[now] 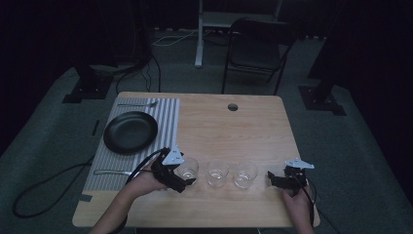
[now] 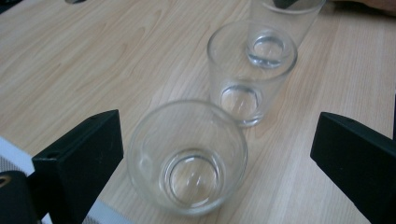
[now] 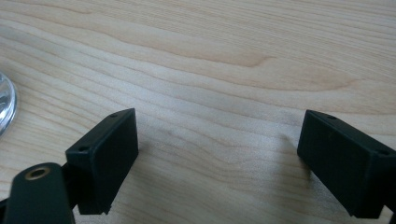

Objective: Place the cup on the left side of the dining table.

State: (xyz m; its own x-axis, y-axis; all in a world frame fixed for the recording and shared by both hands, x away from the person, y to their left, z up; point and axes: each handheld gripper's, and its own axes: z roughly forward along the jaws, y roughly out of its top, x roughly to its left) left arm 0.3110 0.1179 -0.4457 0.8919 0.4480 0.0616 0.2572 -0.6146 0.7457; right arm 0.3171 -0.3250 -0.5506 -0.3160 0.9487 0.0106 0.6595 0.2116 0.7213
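Lower centre of the high view: three glasses are lined up in a row, and the left gripper [image 1: 181, 176] is set around the leftmost glass [image 1: 188, 168], jaws spread wide either side of it, not yet pinched. Middle glass [image 1: 217, 173] and right glass [image 1: 245, 174] are untouched. Lower right, the right gripper [image 1: 278, 179] is held spread over bare table [image 1: 234, 131], nothing gripped; the grasp and whatever follows is judged still to be done.

A black plate [image 1: 130, 132] sits on a striped placemat [image 1: 168, 117] at the wooden table's [image 1: 243, 126] left side. A fork [image 1: 138, 104] lies beyond the plate, a knife [image 1: 111, 172] nearer. A folding chair [image 1: 258, 48] stands behind the table.
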